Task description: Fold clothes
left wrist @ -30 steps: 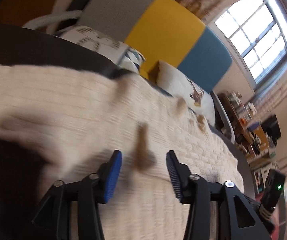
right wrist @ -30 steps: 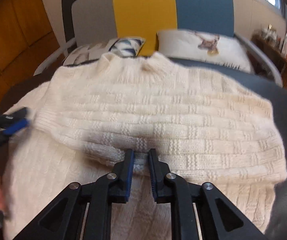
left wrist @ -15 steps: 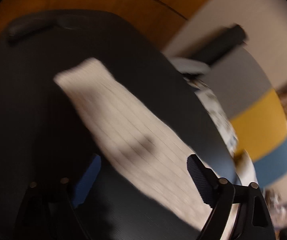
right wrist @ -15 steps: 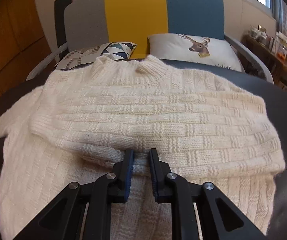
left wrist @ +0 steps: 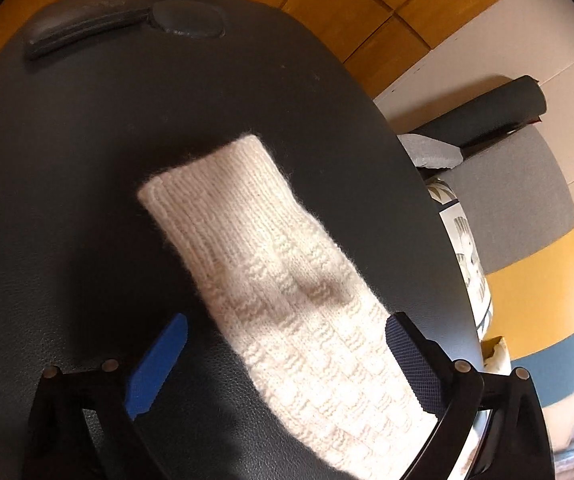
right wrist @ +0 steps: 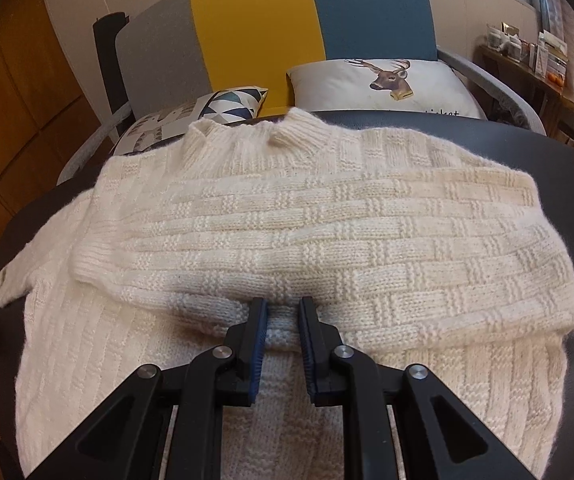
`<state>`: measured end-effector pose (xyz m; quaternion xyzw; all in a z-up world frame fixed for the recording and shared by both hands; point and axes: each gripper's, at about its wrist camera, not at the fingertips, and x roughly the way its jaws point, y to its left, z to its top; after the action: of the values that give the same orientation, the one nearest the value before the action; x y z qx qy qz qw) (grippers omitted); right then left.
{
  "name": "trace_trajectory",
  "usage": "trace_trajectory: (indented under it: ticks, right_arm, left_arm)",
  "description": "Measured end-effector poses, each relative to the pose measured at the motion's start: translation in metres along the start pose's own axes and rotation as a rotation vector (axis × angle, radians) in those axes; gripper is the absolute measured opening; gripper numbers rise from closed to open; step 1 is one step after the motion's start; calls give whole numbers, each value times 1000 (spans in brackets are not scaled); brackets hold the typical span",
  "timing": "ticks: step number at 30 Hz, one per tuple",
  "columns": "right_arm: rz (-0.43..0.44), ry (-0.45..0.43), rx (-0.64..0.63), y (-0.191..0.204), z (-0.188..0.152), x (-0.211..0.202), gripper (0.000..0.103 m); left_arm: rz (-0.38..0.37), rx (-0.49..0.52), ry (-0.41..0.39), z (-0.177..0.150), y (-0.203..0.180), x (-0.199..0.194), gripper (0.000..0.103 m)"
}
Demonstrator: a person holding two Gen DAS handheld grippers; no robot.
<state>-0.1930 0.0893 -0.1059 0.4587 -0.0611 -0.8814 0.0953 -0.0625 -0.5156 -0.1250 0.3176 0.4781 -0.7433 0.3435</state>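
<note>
Right gripper (right wrist: pixel 283 320) fingers pinched on cream sweater (right wrist: pixel 327 232); left gripper (left wrist: pixel 287 356) wide, empty.

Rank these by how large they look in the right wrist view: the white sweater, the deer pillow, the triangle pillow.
1. White sweater, by far the largest; it also lies nearest the camera.
2. Deer pillow.
3. Triangle pillow, partly hidden behind the sweater, so its true size is unsure.
</note>
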Motion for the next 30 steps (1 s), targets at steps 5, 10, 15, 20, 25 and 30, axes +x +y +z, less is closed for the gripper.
trace_trajectory:
  ticks: [5,10,15,20,25,30]
  right_arm:
    - [12,12,3,-1,2,-1,16]
    - [35,31,22,-5,6,-1,16]
    - [91,38,87,-15,9,-6,16]
    - [148,17,171,-26,2,-20,16]
    - [184,29,223,-33,-4,-28,22]
    - [232,24,245,-38,-8,-41,22]
  left_arm:
    - [76,65,-26,-1,-7,3,21]
    - [25,91,-34,-3,-8,0,9]
    - [-68,141,-78,-5,-23,-25,8]
    - [-202,262,-85,-19,-70,-61,8]
    - [-333,454,-96,-55,-135,-102,8]
    - [-452,613,-62,-101,-199,-127,8]
